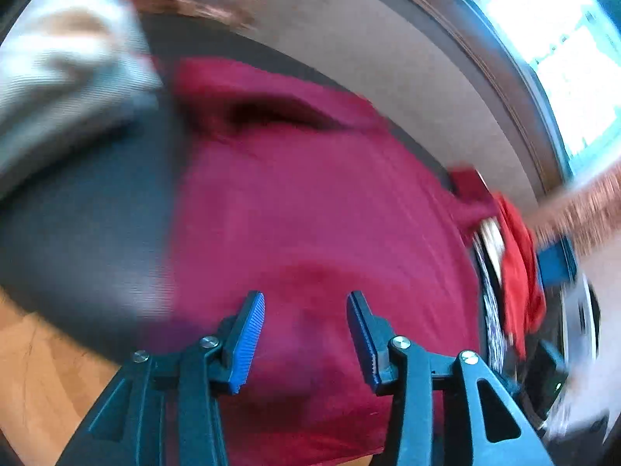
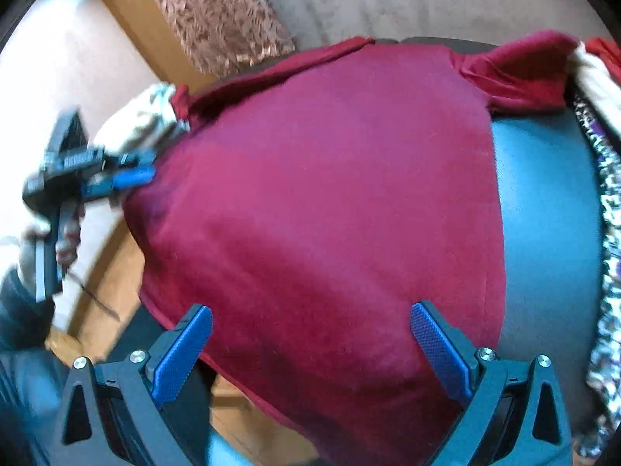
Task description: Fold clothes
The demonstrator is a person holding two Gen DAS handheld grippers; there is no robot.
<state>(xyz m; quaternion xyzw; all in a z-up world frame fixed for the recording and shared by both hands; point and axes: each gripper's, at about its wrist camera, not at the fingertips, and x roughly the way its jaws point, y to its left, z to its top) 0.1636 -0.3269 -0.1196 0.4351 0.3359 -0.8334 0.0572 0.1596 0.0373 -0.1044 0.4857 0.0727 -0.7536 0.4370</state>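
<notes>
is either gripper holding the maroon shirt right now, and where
Neither. The left gripper and right gripper are both open above the maroon shirt, with nothing between their fingers.

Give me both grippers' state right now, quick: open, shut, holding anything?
Left gripper: open, empty, over the maroon garment.
Right gripper: wide open, empty, over the same garment.

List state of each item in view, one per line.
maroon garment: spread flat on the dark round table, near edge overhanging
left gripper: open, empty, over the garment
right gripper: open, empty, over the garment
pale folded cloth: lying beside the garment
red cloth: bunched at table edge
</notes>
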